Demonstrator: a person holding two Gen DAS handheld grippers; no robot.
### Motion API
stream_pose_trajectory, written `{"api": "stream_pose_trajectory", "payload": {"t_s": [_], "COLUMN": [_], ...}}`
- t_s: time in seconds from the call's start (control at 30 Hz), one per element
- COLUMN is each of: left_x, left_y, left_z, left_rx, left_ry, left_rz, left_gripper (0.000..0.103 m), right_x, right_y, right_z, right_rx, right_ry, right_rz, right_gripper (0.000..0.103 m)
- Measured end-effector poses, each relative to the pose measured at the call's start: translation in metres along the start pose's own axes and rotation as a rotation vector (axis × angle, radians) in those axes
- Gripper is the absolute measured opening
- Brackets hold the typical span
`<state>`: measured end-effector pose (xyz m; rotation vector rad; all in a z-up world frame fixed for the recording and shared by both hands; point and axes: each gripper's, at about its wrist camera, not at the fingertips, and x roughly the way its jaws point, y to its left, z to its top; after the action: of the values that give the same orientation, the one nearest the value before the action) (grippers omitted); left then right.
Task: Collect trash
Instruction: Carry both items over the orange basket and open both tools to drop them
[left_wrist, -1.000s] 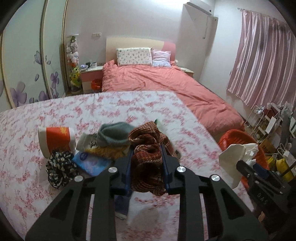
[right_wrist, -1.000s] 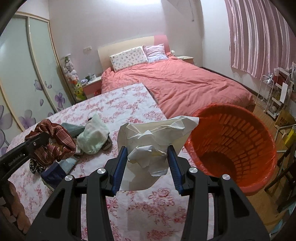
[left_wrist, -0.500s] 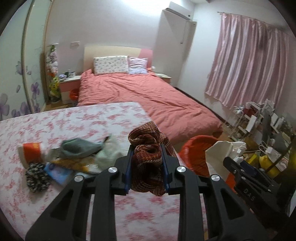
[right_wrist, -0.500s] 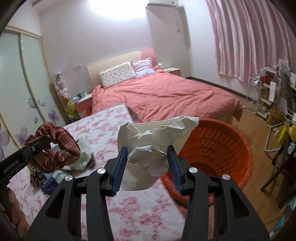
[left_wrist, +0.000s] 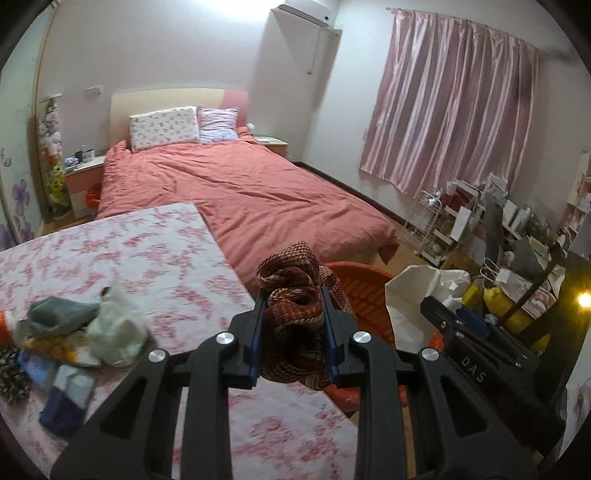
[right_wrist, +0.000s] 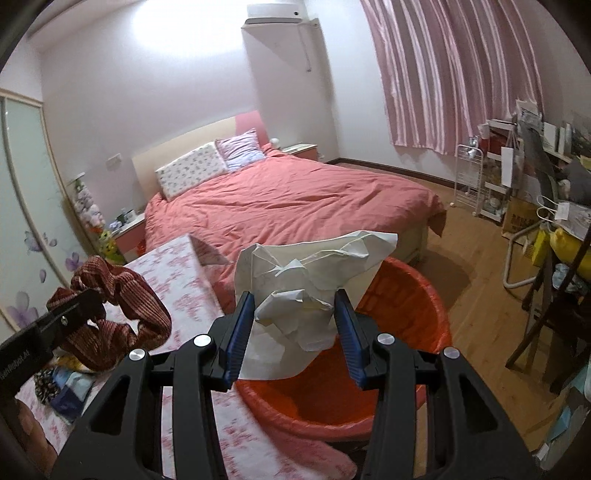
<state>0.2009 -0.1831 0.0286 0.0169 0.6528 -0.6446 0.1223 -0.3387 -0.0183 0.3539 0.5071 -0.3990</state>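
Over the orange basket (right_wrist: 413, 317), my right gripper (right_wrist: 295, 317) clamps the crumpled white paper (right_wrist: 306, 273); beside it, my left gripper (left_wrist: 293, 321) pinches the red-brown scrunchie (left_wrist: 295, 302) between its fingers.

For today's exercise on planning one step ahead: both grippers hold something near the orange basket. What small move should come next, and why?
Probably open the right gripper. It is shut on the crumpled white paper, which hangs over the open mouth of the orange basket, so the paper should drop in. The left gripper, shut on the red striped cloth, looks less squarely above the rim.
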Motion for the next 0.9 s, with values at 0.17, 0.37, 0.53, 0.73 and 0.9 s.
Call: {"api": "stream_pose_trajectory", "payload": {"t_s": [0.17,0.37,0.53,0.73,0.9], "left_x": [0.031,0.071,0.099,0.108,0.096], "left_y": [-0.015,-0.026,-0.027,-0.015,0.001], "left_z": [0.0,-0.001,-0.008,-0.014,-0.018], "left_rx": [0.016,0.026,0.028,0.02,0.041], "left_ry": [0.038,0.087,0.137,0.154,0.143], "left_rz": [-0.039,-0.074,-0.068,-0.029,0.079], "left_gripper": [0.027,0.027,0.035,0.048,0.06], "right_x": [0.015,0.029,0.038,0.037,0.03], "right_y": [-0.017,-0.039,-0.05,-0.049,-0.041], "right_z": [0.003,0.002,0.0,-0.002,-0.001], "right_rx": [0.034,0.071,0.098,0.104,0.082], "right_ry": [0.005,0.026,0.049,0.063,0.065], "right_rz": [-0.031,-0.048,-0.053,-0.067,-0.089], "right_gripper": [0.045,0.046,0.06,0.065,0.071]}}
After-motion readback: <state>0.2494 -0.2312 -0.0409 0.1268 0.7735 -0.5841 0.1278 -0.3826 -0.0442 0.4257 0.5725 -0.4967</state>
